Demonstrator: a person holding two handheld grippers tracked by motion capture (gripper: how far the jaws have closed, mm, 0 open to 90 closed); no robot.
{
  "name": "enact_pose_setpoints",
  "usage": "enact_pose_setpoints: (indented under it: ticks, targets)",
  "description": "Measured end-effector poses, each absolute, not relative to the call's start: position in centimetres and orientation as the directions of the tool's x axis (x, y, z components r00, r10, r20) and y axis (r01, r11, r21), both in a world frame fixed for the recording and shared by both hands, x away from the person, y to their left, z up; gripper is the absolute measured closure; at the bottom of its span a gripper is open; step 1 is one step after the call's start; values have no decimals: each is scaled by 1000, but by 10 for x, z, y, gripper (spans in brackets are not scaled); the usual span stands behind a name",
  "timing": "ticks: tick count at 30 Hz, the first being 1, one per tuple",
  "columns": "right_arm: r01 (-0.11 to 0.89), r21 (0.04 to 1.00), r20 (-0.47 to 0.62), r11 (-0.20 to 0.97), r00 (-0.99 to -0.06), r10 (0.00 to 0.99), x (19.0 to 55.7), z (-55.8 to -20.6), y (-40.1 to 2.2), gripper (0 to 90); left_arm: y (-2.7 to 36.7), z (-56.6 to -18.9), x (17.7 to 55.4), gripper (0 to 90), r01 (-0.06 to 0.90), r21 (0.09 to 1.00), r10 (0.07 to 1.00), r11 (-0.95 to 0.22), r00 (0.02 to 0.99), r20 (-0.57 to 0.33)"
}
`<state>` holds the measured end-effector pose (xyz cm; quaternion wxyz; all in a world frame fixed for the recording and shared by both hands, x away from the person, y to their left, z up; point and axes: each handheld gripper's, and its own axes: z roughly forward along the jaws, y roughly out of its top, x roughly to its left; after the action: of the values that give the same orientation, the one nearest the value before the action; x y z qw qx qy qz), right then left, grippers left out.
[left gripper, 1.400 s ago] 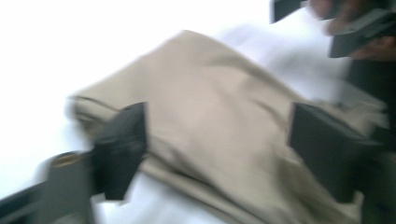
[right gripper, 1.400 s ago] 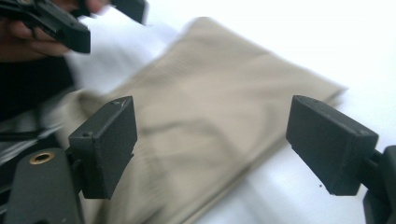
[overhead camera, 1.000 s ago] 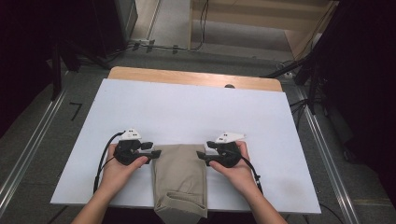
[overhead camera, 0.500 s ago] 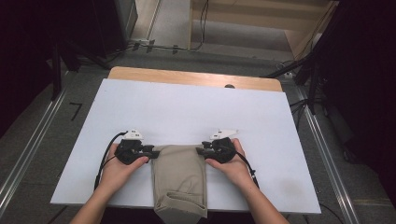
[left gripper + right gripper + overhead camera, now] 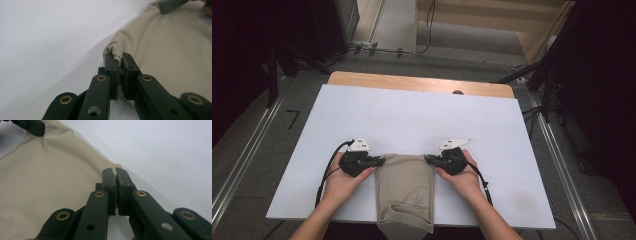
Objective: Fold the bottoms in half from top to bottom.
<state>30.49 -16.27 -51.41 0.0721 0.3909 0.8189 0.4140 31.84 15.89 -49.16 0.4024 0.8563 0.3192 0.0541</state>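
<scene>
A folded beige cloth (image 5: 406,187) lies on the white table (image 5: 412,120), its near end hanging over the front edge. My left gripper (image 5: 381,160) is at the cloth's far left corner, and its jaws have just been closing; in the left gripper view they pinch the cloth (image 5: 160,50) corner at the left gripper (image 5: 119,65). My right gripper (image 5: 429,159) sits at the far right corner, and its jaws have also just been closing. The right gripper view shows the right gripper (image 5: 116,178) shut on the edge of the cloth (image 5: 45,185).
A wooden strip (image 5: 422,84) borders the table's far edge, with a small dark object (image 5: 457,92) on it. Metal rails (image 5: 562,165) run along both sides. Cables trail from each gripper over the front of the table.
Both grippers slid inward onto the cloth's far corners and their jaws closed on the fabric. The hands otherwise stayed in place.
</scene>
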Motion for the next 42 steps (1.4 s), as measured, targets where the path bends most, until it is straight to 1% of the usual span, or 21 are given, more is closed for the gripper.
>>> enact_pose_setpoints:
  ticks: [5,10,13,16,21,24,28,30,31,32,33,34,35,36,37,39,42]
  targets:
    - [567,755,186,328,-665,723,312,-501,-176,858,150,-484,336,860,496,756,596,-428,783,-176]
    - [555,776,171,299,-641,748,328,-486,-190,858,137,-474,363,860,497,775,598,-392,777,-196]
    - [546,786,155,292,-630,761,343,-475,-196,858,129,-465,382,860,479,788,600,-386,779,-180]
    - [558,792,184,248,-605,775,362,-466,-206,857,120,-456,401,859,469,799,602,-376,779,-174]
    - [537,809,159,239,-590,791,388,-456,-215,857,108,-445,432,859,461,801,622,-382,769,-146]
    - [537,814,165,220,-577,800,403,-450,-219,857,104,-441,446,860,462,808,623,-366,767,-156]
    - [543,816,171,199,-556,814,419,-444,-223,857,99,-436,463,859,477,815,648,-329,742,-173]
    - [542,820,181,183,-550,816,426,-442,-224,853,96,-435,470,850,478,815,662,-328,731,-163]
    - [540,821,174,186,-546,820,430,-443,-224,840,94,-436,472,810,476,816,679,-329,719,-146]
    - [554,815,186,171,-530,828,433,-444,-224,800,93,-436,474,704,480,811,704,-334,699,-124]
    - [571,808,204,144,-501,841,436,-446,-225,670,93,-437,475,567,496,801,733,-336,672,-109]
    - [582,801,194,138,-471,861,438,-449,-226,553,94,-439,476,430,515,790,748,-332,654,-112]
    - [590,794,182,142,-455,872,439,-452,-227,493,98,-440,475,358,528,787,753,-320,646,-128]
    - [602,788,187,132,-438,880,438,-454,-228,436,101,-440,473,321,532,791,754,-302,641,-143]
    - [605,787,191,119,-422,887,435,-456,-230,422,105,-441,469,315,531,796,745,-289,647,-162]
    - [597,792,177,129,-426,887,427,-459,-233,424,109,-443,463,315,525,800,726,-292,666,-172]
    - [583,796,159,163,-461,873,411,-462,-232,476,112,-446,449,315,512,800,682,-312,707,-186]
